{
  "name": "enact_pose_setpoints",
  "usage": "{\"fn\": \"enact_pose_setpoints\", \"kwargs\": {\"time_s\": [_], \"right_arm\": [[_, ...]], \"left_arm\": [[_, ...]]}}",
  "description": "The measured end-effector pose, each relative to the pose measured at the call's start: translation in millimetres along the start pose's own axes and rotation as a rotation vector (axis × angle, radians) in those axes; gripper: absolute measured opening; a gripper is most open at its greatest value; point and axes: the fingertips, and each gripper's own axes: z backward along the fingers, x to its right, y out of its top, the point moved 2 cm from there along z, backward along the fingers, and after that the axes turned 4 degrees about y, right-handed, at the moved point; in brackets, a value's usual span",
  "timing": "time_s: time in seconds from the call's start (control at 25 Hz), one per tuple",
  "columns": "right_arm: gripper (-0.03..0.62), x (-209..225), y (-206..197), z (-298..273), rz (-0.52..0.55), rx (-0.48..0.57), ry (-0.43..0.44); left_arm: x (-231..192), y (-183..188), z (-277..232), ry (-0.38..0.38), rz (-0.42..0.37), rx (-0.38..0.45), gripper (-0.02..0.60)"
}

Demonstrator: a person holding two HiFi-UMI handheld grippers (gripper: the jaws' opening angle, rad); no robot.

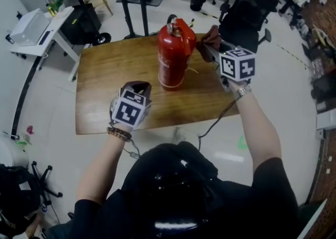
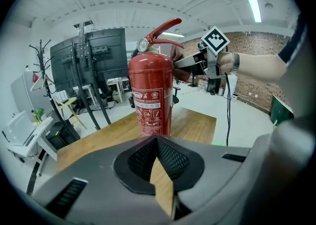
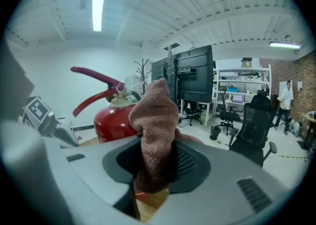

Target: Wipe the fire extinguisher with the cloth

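**Pinched cloth [image 3: 155, 115] beside fire extinguisher [image 1: 173, 56] top; wipe not begun**

Fingers of the right gripper [image 3: 154, 167] clamp the brown cloth, bunched upright. Just beyond them the red cylinder stands on the table [image 1: 105, 80]. Left gripper [image 2: 157, 142] fingers are pressed together, empty, short of the label. Judged: approach step. Next: press cloth to shell, stroke down.

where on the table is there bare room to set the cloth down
Barest: the table left of the fire extinguisher, out to its edge. Also the near strip right of the left gripper. Crowded beside the extinguisher's head, where the right gripper holds the cloth.
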Motion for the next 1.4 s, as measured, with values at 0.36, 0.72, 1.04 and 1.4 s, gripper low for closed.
{"fn": "enact_pose_setpoints", "kwargs": {"time_s": [0.36, 0.72, 1.04, 1.4], "right_arm": [[0.137, 10, 52, -6, 0.029, 0.078, 0.099], [0.137, 5, 79, -34, 0.001, 0.102, 0.369], [0.129, -11, 68, -56, 0.013, 0.070, 0.535], [0.121, 4, 48, -70, -0.063, 0.063, 0.563]], "left_arm": [[-6, 20, -14, 0.049, 0.036, 0.010, 0.000], [-15, 33, -41, 0.146, 0.147, -0.020, 0.000], [-16, 29, -54, 0.217, 0.214, -0.057, 0.000], [-11, 24, -62, 0.254, 0.244, -0.096, 0.000]]}}
